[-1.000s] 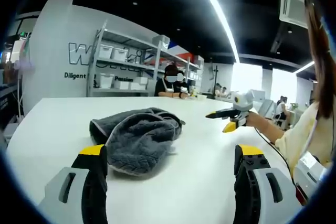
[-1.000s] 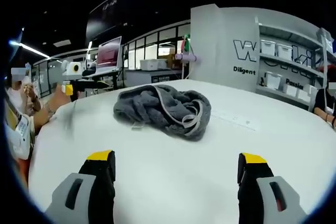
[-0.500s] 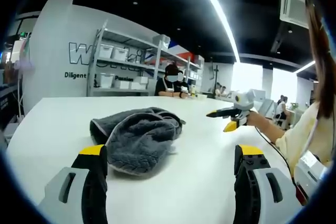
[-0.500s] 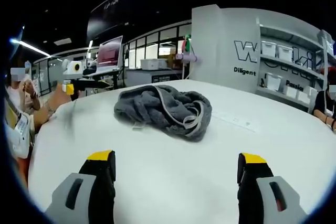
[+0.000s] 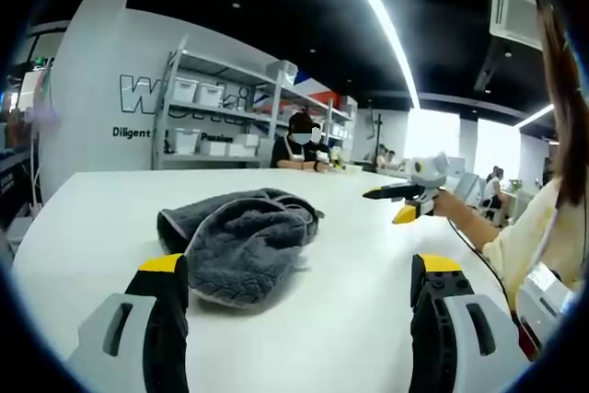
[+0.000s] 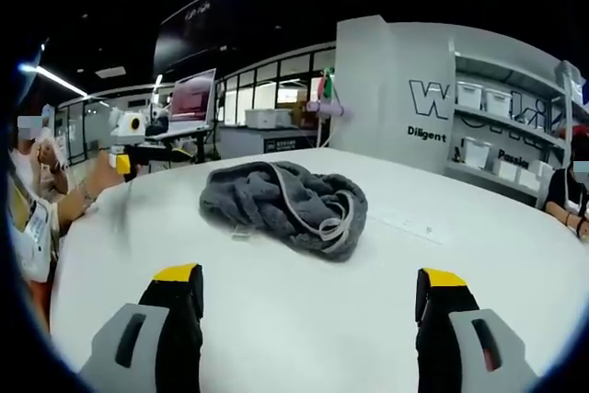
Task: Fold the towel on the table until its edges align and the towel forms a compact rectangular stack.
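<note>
A crumpled dark grey towel (image 5: 235, 241) lies in a loose heap on the white table (image 5: 83, 213), unfolded, with a paler hem strip showing across it (image 6: 285, 202). In the left gripper view my left gripper (image 5: 299, 266) is open just short of the towel's near edge, nothing between its jaws. In the right gripper view my right gripper (image 6: 308, 275) is also open and empty, a little back from the towel on the opposite side. Each gripper shows in the other's view, held above the table: the right gripper (image 5: 394, 204) and the left gripper (image 6: 152, 154).
A thin white strip (image 6: 409, 221) lies on the table (image 6: 479, 255) beside the towel. Shelves with white bins (image 5: 207, 117) and a seated person (image 5: 299, 144) are beyond the far edge. The person holding the grippers (image 5: 543, 227) stands at the table's side.
The towel has not moved. The right gripper has risen slightly, so its view sits a little higher; the left gripper holds still.
</note>
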A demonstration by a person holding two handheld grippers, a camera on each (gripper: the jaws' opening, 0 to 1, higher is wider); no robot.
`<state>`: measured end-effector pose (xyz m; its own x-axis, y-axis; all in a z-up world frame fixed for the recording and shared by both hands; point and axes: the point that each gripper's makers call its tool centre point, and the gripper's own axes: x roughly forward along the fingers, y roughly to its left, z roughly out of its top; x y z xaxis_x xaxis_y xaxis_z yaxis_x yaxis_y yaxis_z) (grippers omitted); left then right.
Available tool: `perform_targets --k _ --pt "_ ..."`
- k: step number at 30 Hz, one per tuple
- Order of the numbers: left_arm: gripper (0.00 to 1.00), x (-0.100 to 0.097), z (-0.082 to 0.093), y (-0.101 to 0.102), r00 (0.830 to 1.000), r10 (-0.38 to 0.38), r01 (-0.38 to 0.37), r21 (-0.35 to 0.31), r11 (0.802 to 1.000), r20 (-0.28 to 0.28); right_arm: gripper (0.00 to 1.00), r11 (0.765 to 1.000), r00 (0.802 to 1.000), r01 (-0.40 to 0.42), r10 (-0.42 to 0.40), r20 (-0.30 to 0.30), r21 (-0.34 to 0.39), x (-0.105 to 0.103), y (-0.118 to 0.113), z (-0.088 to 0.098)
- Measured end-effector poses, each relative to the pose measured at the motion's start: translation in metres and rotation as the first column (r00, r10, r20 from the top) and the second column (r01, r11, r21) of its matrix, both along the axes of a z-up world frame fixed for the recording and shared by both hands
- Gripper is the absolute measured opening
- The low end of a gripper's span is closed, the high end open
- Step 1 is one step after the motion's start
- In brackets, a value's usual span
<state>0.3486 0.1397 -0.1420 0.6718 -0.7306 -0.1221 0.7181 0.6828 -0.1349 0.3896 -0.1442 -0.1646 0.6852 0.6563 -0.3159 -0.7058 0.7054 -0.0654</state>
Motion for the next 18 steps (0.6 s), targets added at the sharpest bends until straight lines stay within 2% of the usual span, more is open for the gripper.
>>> perform_targets --k 11,18 --pt "0.98 -0.002 0.001 -0.003 1.0 -0.01 0.01 0.003 1.0 0.002 0.91 0.996 0.997 -0.064 0.062 0.034 0.063 -0.008 0.016 0.038" --pt "0.97 -0.002 0.0 -0.003 1.0 -0.012 0.012 0.001 1.0 0.003 0.91 0.995 0.992 -0.103 0.102 0.071 0.014 -0.009 0.032 0.053"
